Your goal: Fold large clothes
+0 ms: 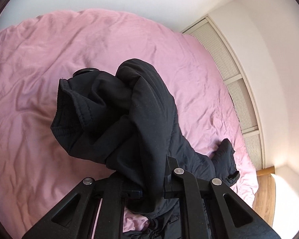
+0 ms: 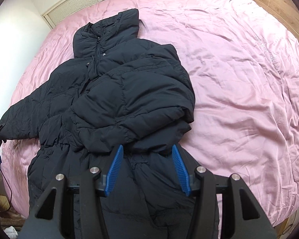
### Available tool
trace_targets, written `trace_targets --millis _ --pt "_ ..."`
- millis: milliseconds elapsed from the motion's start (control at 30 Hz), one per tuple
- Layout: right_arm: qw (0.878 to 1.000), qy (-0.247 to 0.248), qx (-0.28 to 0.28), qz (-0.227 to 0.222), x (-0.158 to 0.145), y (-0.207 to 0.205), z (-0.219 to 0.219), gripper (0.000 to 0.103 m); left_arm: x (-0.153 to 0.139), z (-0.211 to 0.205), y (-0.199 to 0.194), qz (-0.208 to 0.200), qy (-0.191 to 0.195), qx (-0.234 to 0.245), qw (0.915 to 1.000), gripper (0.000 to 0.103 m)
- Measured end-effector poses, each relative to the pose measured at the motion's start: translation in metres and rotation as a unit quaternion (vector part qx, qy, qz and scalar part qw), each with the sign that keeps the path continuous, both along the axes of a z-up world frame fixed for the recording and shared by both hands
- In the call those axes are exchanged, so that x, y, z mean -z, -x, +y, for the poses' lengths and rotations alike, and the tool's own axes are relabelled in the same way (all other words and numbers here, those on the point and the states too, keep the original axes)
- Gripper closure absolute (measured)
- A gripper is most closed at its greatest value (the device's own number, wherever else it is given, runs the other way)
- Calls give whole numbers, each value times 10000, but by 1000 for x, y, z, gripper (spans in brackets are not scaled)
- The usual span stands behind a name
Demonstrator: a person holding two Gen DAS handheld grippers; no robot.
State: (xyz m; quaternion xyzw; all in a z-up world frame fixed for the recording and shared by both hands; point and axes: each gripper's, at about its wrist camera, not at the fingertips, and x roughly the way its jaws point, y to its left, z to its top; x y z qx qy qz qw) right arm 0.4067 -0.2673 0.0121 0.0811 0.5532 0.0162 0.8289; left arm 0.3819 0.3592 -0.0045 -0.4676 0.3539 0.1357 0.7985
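- Black padded coat [image 2: 113, 99] lies spread on the pink bed [image 2: 239, 79]: soft, bulky, springy.
- Left gripper [image 1: 149, 179] is clamped on its sleeve cuff [image 1: 117, 109].
- Right gripper [image 2: 147, 171] hovers half-open over the waist; seams look like the best hold.

Rumpled pink bedcover [image 2: 239, 83] beside slatted wall panels [image 1: 225, 59].

A home bedroom. Shown by a wide bed under a rumpled pink duvet cover [image 2: 239, 79], louvred cupboard doors [image 1: 235, 87] along the white wall [image 1: 279, 59], and wooden flooring [image 1: 265, 189] beside the bed.
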Motion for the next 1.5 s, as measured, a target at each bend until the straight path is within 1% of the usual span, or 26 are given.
trace_targets --millis 100,200,300,400,467,500,567,633,767,867,900,967,1067,1133,1167,1200,1233,1267,1300,1333,1433,1500 --pt "10000 -25 71 -45 -3 -3 -15 53 -27 -27 -10 -251 -201 279 9991 92" --pt "9999 -61 83 -57 -3 -7 -25 53 -49 -60 -21 -503 -309 670 9960 92" --pt "9999 -103 57 -75 -3 -11 -32 53 -66 -102 -37 -643 -469 1182 9898 92" --pt "9999 -132 35 -93 -3 -14 -38 53 -70 -145 -52 -700 -499 1657 9824 92" --pt "9998 -142 38 -108 -3 -15 -42 53 -68 -174 -62 -706 -493 1991 9762 92" --pt "9998 -141 44 -114 -3 -15 -45 53 -66 -187 -66 -675 -551 2153 9727 92" --pt "9998 -134 73 -118 -4 -15 -52 53 -59 -216 -73 -577 -686 2482 9645 93" --pt "9998 -131 131 -110 -3 -14 -60 53 -47 -244 -76 -440 -715 2772 9571 93" --pt "9995 -151 270 -47 3 -11 -76 53 -12 -297 -74 30 -1022 3339 9370 93" --pt "9994 -150 323 -10 7 -7 -84 53 18 -331 -72 394 -1123 3647 9235 93" --pt "9993 -153 333 0 8 -6 -86 53 28 -339 -72 522 -1176 3728 9190 92" --pt "9993 -142 342 22 11 -4 -87 53 44 -350 -73 717 -1176 3852 9125 90" --pt "9993 -138 339 62 14 -1 -87 53 59 -359 -73 881 -1216 3955 9061 81" --pt "9993 -140 325 93 17 0 -87 53 61 -360 -72 898 -1165 3992 9050 74" --pt "9993 -139 320 106 18 2 -86 53 59 -360 -70 867 -1104 4010 9052 71" --pt "9993 -140 315 116 19 3 -86 53 57 -360 -68 818 -1053 4056 9043 64" --pt "9993 -144 317 126 21 3 -86 53 55 -361 -65 759 -1026 4127 9019 58" --pt "9993 -153 324 137 22 4 -85 53 57 -354 -56 691 -1014 4214 8985 56" --pt "9992 -169 334 150 23 4 -85 53 52 -358 -53 623 -1000 4305 8949 52" --pt "9991 -180 342 161 24 4 -84 53 40 -369 -45 548 -966 4393 8914 50" --pt "9992 -191 315 179 26 4 -79 53 35 -372 -32 419 -851 4578 8840 48" --pt "9993 -180 278 175 26 4 -74 53 33 -373 -28 409 -822 4611 8826 48"
